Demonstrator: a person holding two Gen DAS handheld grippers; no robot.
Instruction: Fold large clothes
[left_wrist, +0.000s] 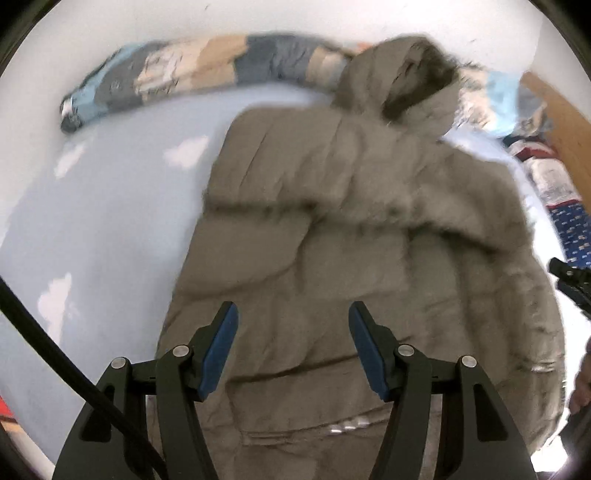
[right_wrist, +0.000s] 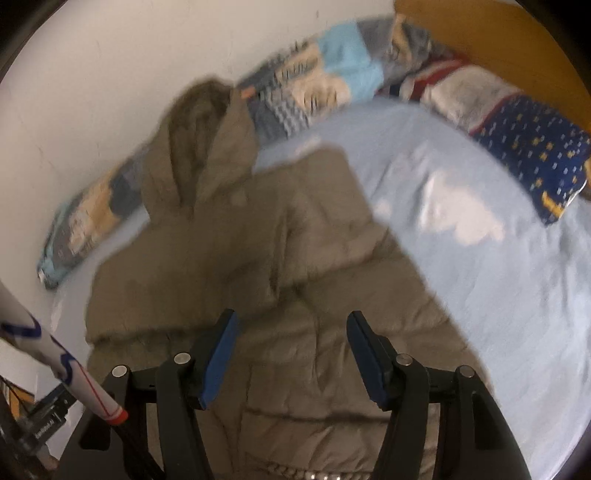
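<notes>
bed (right_wrist: 461, 258) in pale blue carries it all | padded coat (left_wrist: 332, 258) lies flat, long axis running away, hood far, hem nearest | left hand-held gripper (left_wrist: 293, 314) and right hand-held gripper (right_wrist: 291, 321) both released, empty, hovering over the hem end, neither clearly nearer | no readable label on the coat

An olive-brown puffy hooded coat (left_wrist: 332, 229) is lying spread, seemingly face-down, across the bed, hood toward the wall.
</notes>
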